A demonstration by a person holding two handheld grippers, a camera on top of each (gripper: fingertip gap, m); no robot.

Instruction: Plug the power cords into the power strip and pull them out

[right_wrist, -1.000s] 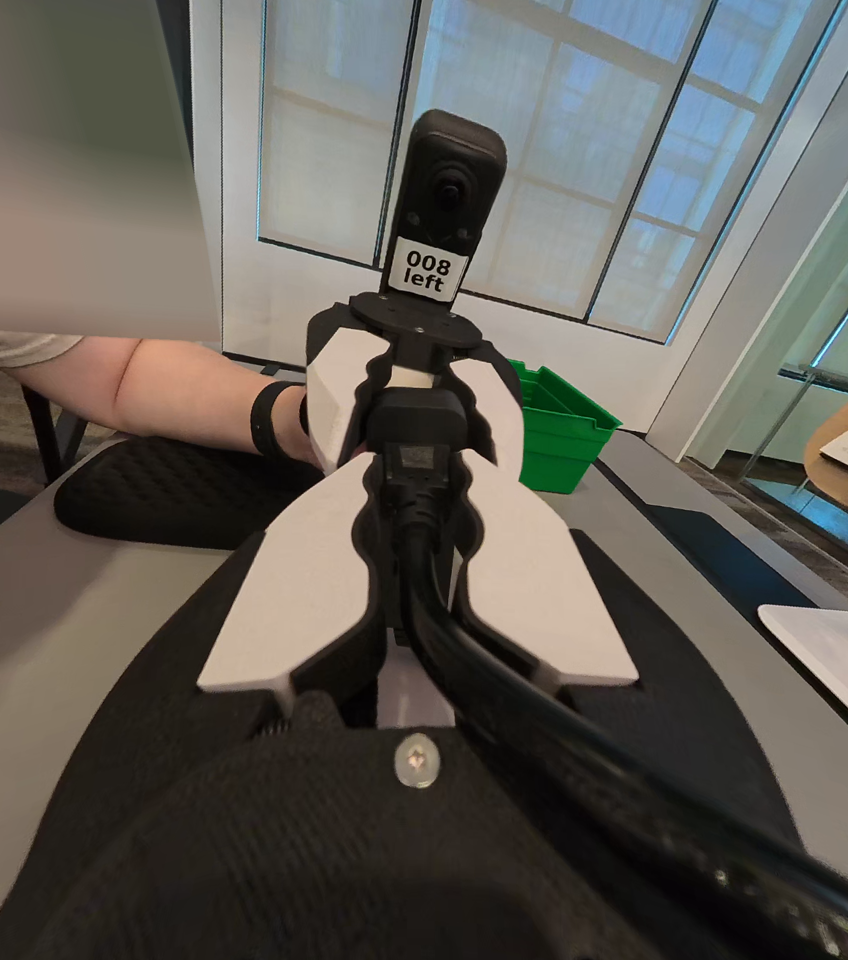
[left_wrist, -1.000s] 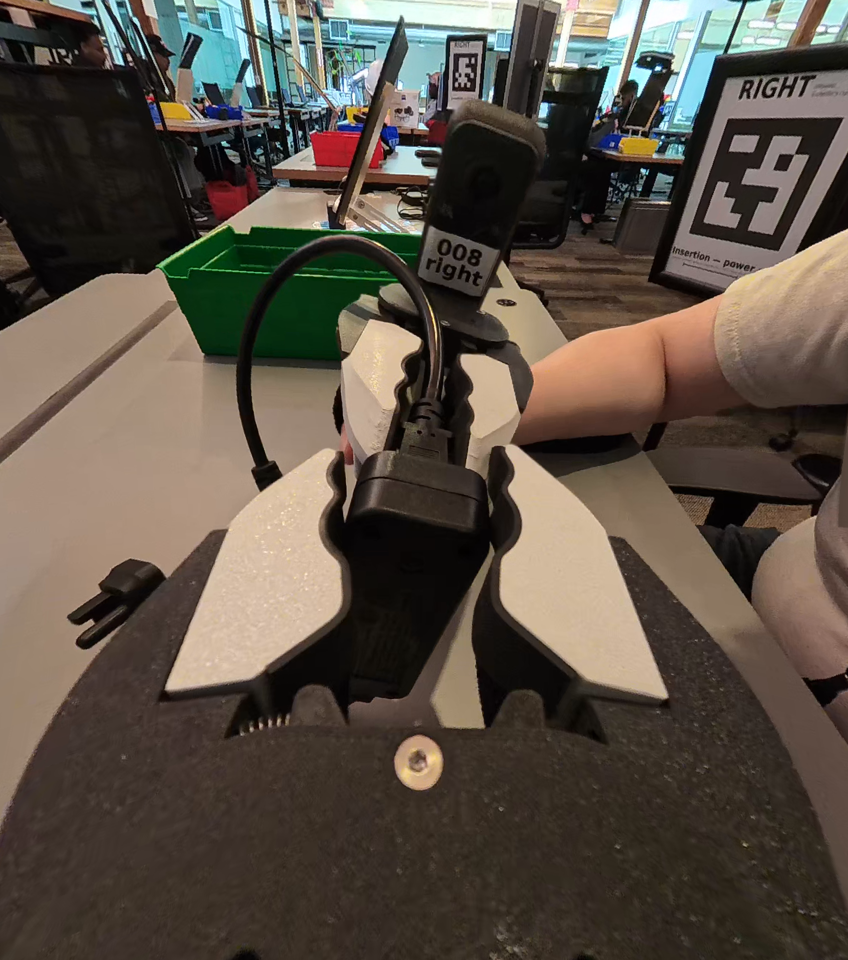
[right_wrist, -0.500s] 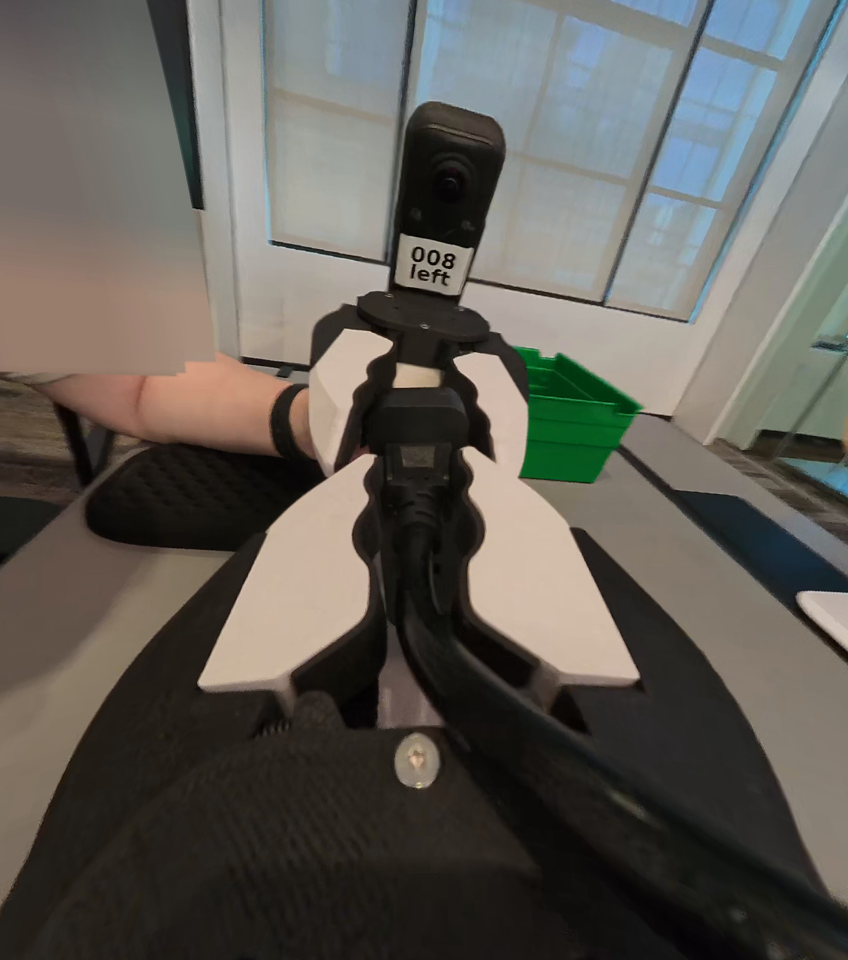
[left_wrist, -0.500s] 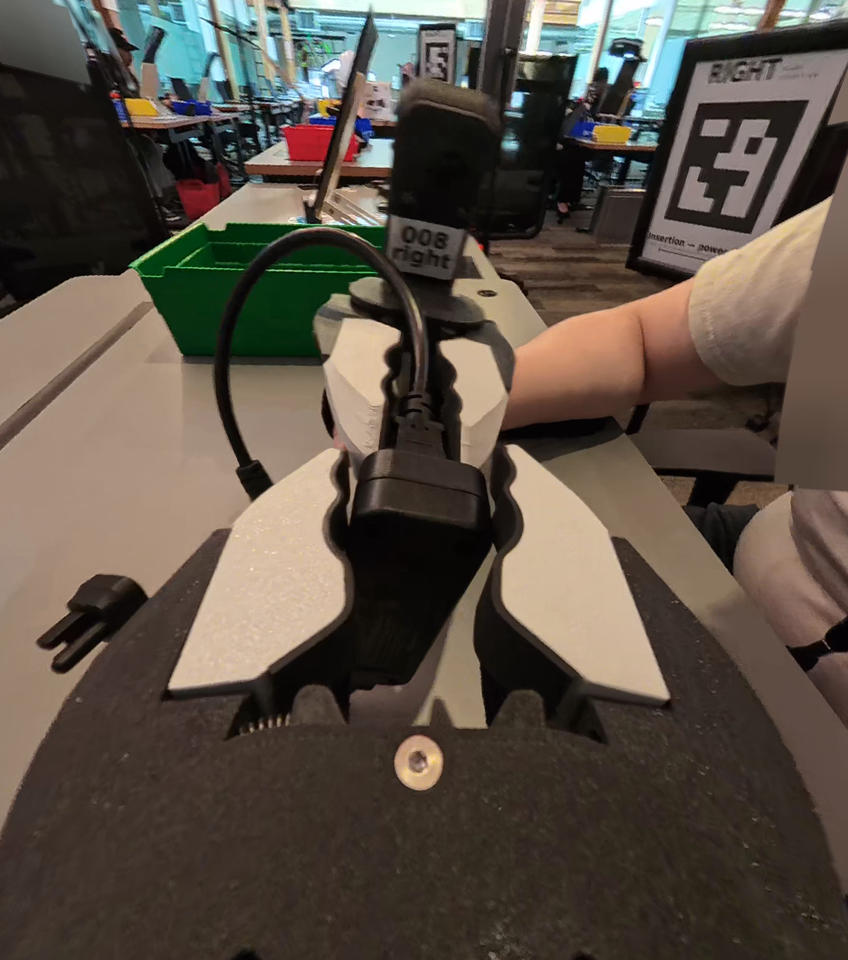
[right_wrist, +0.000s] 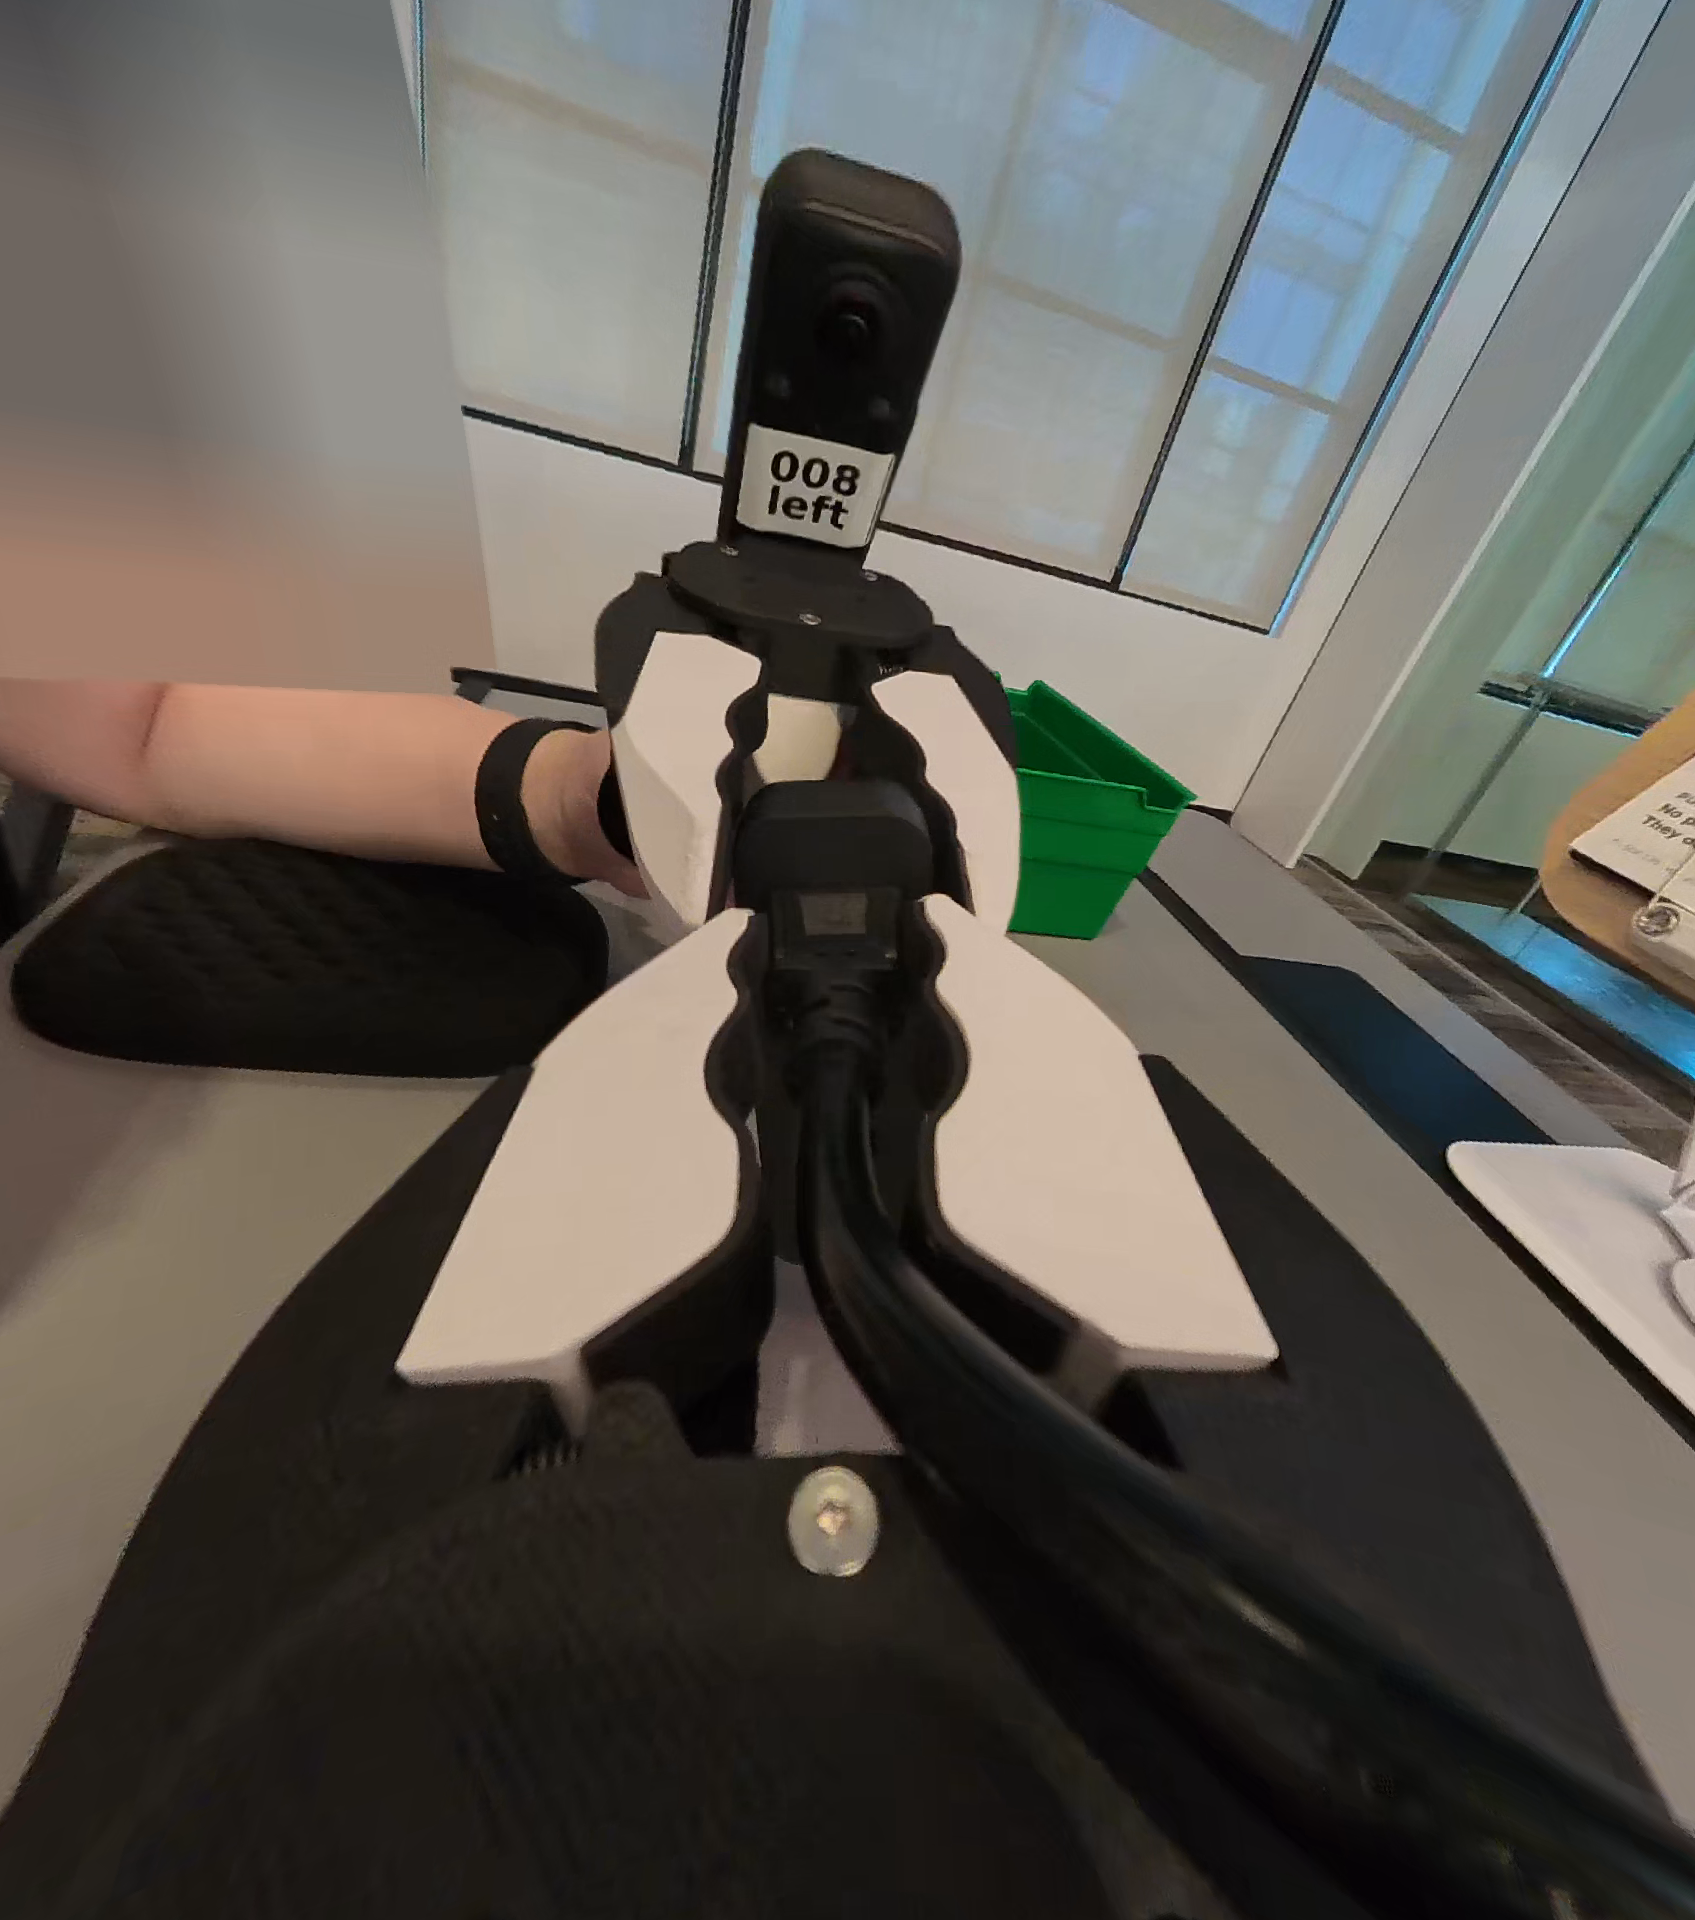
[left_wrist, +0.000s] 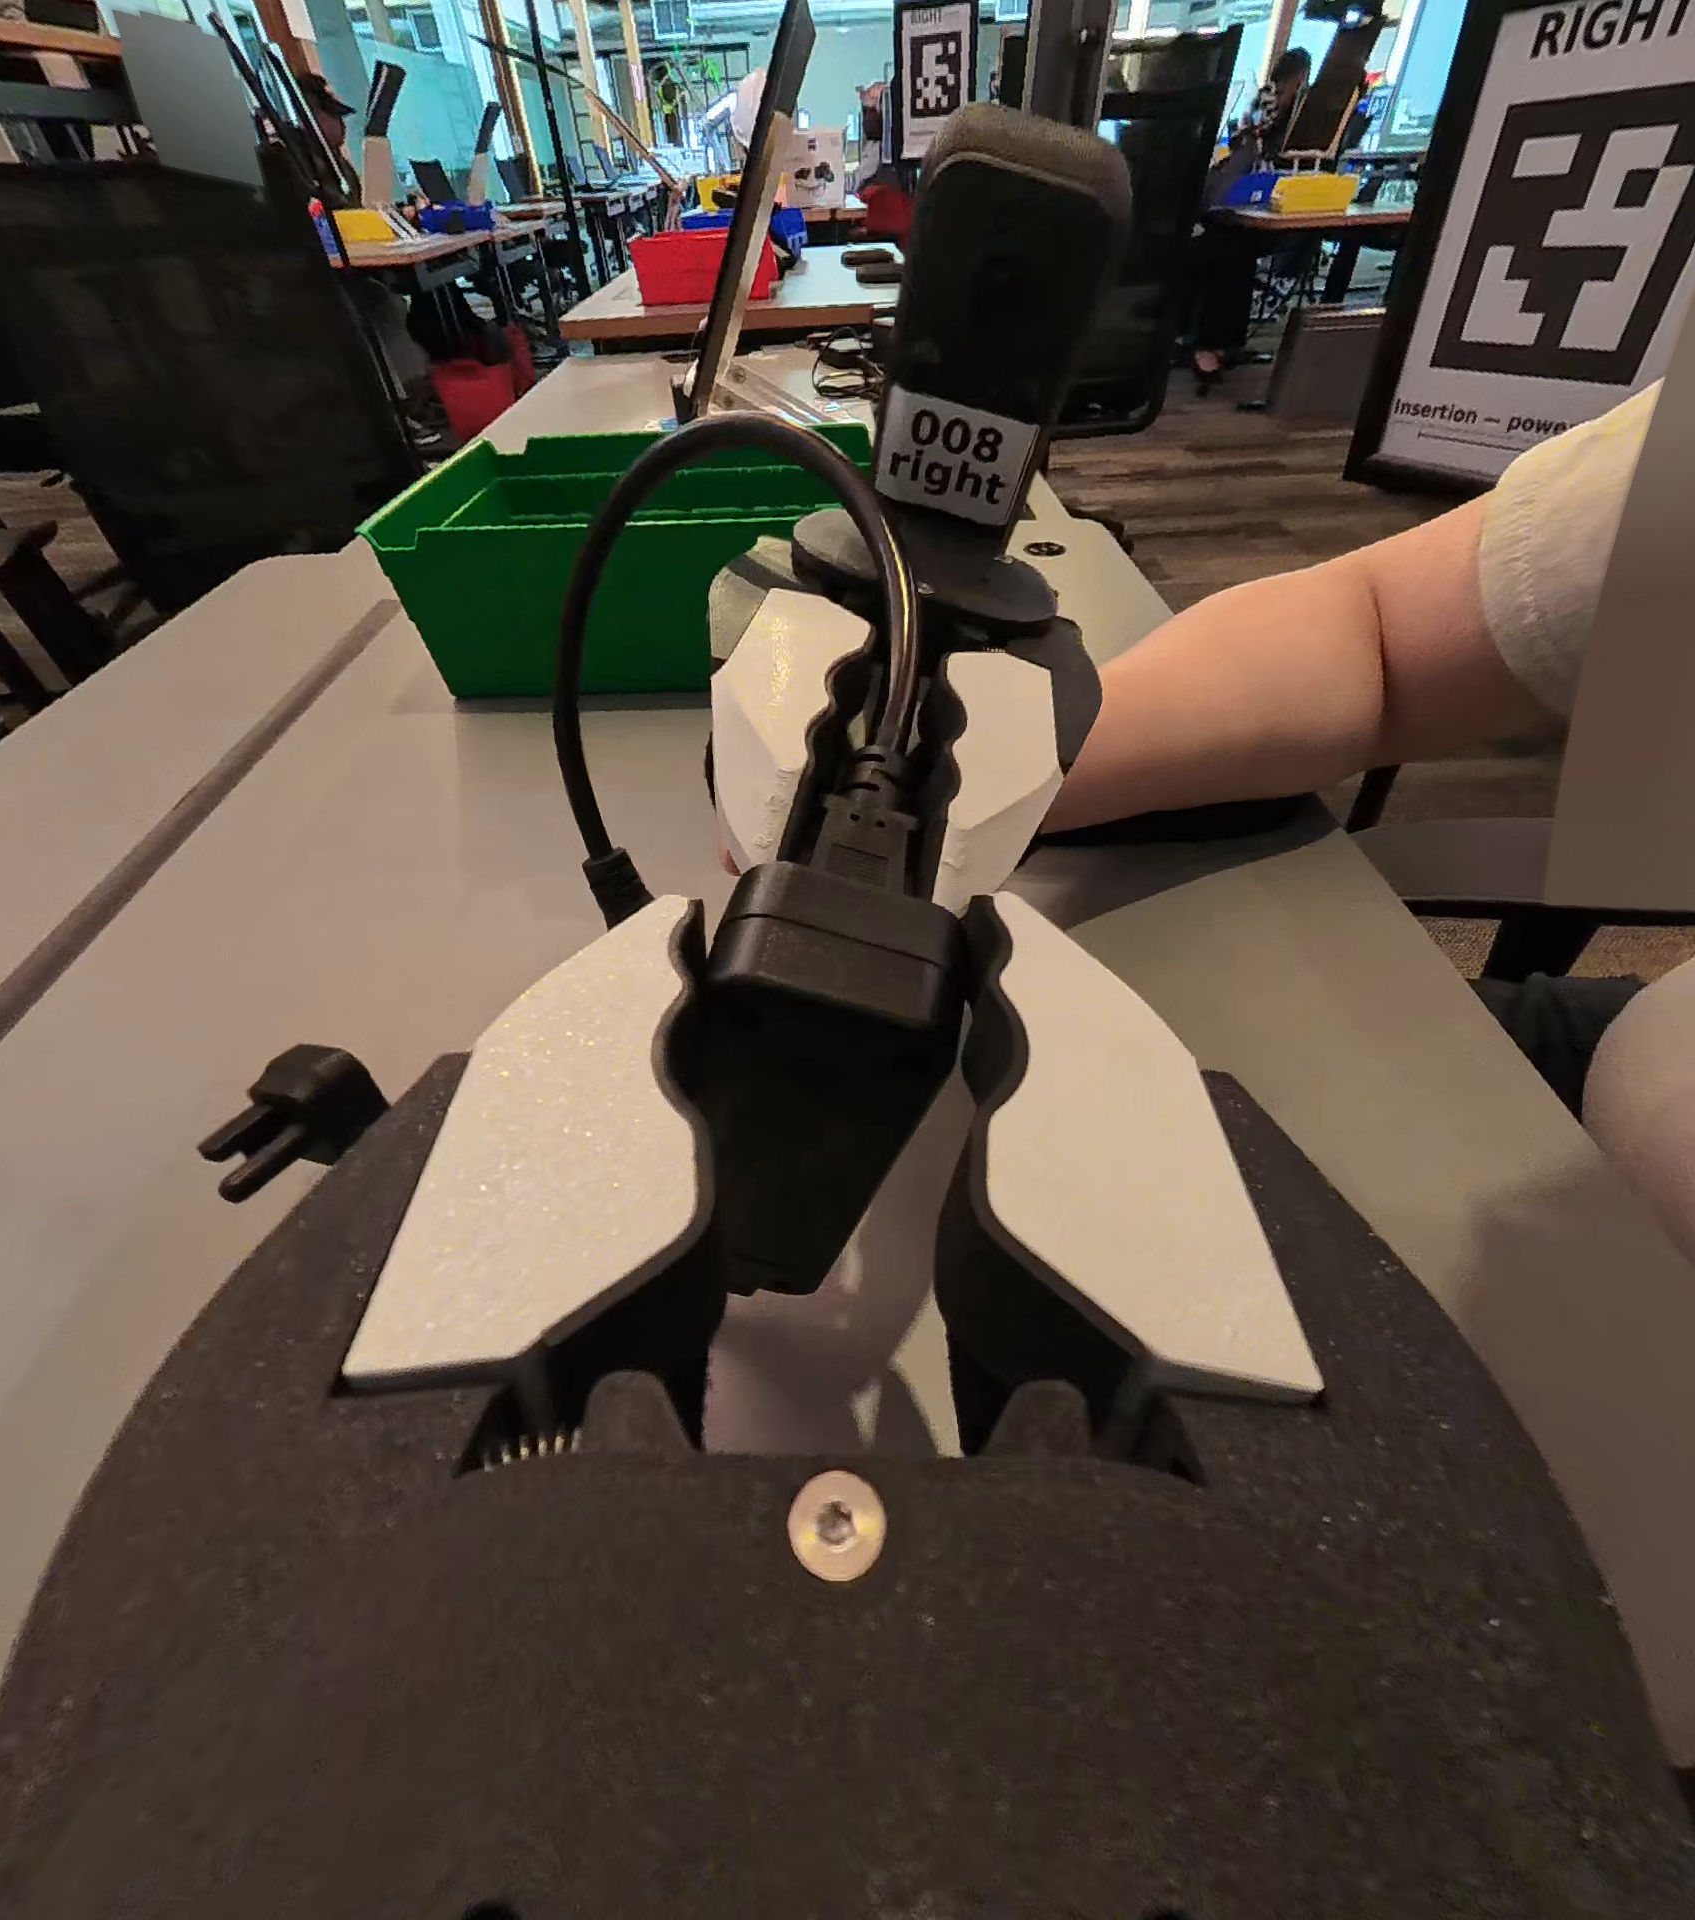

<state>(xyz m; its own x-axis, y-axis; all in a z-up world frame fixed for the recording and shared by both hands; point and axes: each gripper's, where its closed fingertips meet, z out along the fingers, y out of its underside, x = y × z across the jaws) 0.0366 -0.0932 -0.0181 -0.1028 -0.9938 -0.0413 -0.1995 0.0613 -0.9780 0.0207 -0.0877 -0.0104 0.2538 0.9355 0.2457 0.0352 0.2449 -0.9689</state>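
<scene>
Left gripper [left_wrist: 827, 997] clamps black block socket [left_wrist: 822, 1049]; right gripper [right_wrist: 827, 997] clamps black moulded cord plug [right_wrist: 832, 925], both above grey table [left_wrist: 303, 831]. Keep coaxial, steady straight push or pull, no twisting.

White-fingered black hand-held gripper [left_wrist: 827, 935], silver screw [left_wrist: 836, 1526], pale sleeve [left_wrist: 1560, 540]

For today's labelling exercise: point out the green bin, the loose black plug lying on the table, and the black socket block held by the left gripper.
green bin [left_wrist: 510, 613], left wrist view, front wall.
loose black plug [left_wrist: 303, 1091], left wrist view, its body.
black socket block [left_wrist: 822, 1039], left wrist view, top face.
</scene>
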